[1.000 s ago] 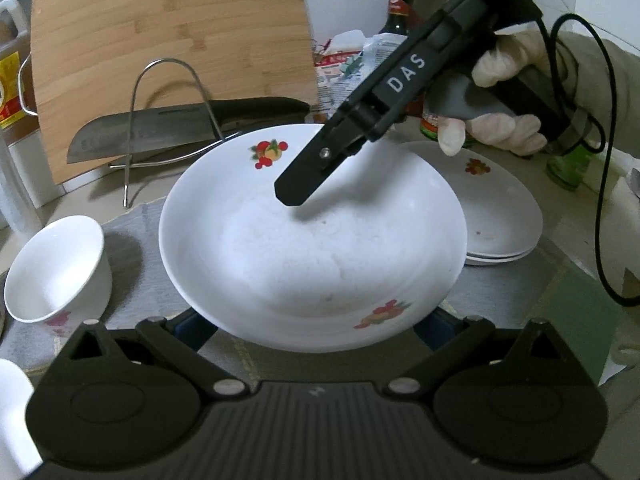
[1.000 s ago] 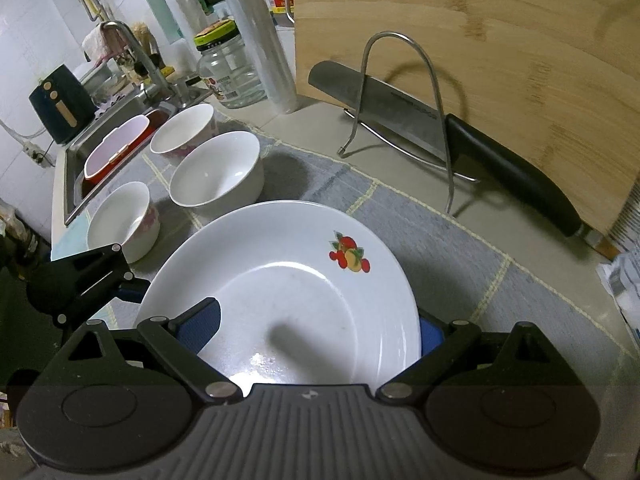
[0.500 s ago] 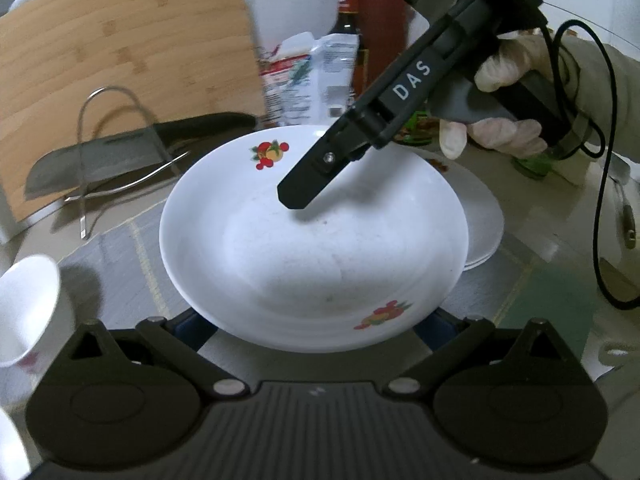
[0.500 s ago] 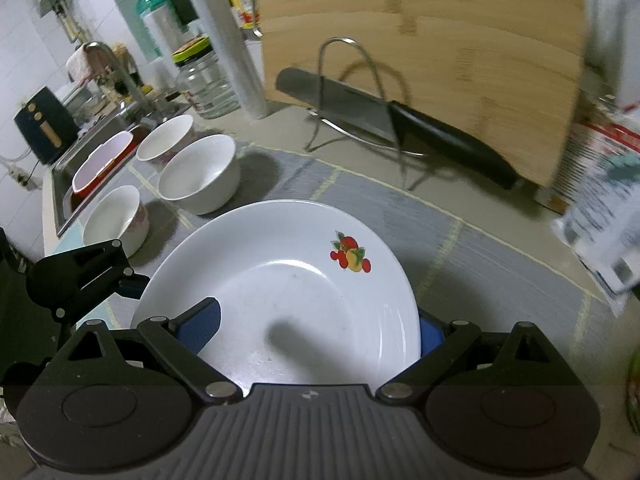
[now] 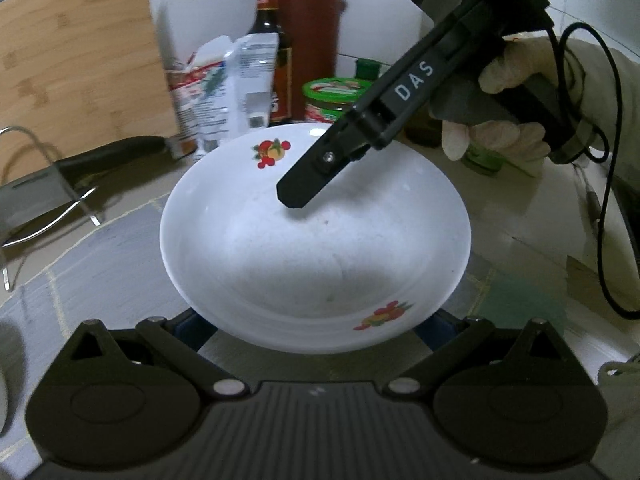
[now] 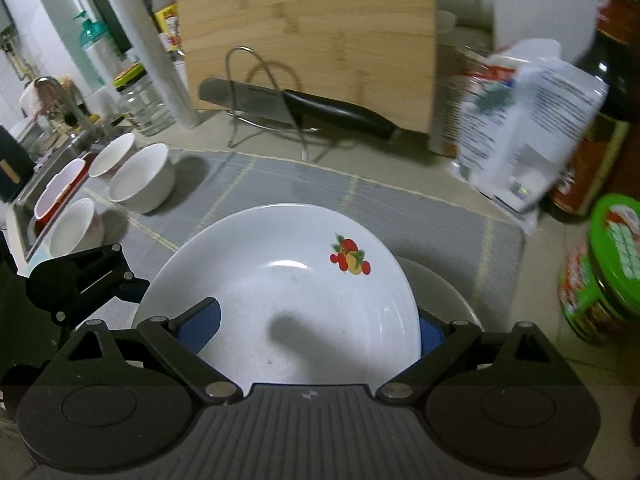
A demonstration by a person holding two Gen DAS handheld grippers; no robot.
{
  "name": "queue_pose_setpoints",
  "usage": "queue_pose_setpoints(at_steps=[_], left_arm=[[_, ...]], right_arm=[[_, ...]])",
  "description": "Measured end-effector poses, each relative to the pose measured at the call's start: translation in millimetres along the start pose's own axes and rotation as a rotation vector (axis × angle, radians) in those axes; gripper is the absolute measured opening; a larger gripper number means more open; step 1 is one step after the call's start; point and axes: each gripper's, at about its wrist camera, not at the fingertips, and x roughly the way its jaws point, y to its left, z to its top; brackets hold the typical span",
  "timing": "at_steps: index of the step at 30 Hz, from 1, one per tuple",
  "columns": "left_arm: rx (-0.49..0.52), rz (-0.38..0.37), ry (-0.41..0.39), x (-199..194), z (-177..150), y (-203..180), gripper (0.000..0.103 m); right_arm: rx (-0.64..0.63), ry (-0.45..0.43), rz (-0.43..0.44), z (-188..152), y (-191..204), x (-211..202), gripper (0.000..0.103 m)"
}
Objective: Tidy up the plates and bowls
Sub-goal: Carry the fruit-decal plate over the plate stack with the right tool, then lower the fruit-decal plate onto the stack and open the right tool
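Two grippers: both on one white plate (image 5: 312, 248), raised above the grey mat (image 6: 320, 184).
Left gripper (image 5: 316, 328): pitched downward, blue pads clamping the near rim.
Right gripper (image 6: 316, 320): slanting in from 2 o'clock in a gloved hand (image 5: 500, 136), jaws wide, gripping the opposite rim.
Bowls (image 6: 140, 178): grouped at 10 o'clock, far left.

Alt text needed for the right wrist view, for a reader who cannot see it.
A white plate with a fruit motif fills the foreground, held at its rim between the wide-set blue pads of the right gripper, above another plate on a grey mat. Three white bowls stand at left; a cutting board and knife stand behind.
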Motion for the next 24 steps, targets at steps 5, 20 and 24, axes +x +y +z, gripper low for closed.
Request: queue_pose_setpoints(at_steps=[5, 20, 24], left_arm=[[0.017, -0.03, 0.011, 10.2, 2.8, -3.0, 0.101], [0.058, -0.057, 0.034, 24.3, 8.0, -2.9, 0.101], [0.061, -0.049, 0.052, 26.2, 11.9, -2.9, 0.101]], right_arm=[[0.03, 0.006, -0.019, -10.4, -11.4, -2.6, 0.099], [0.062, 0.028, -0.048, -20.6, -25.3, -1.7, 0.099], [0.066, 0.031, -0.051, -21.0, -25.8, -0.4, 0.099]])
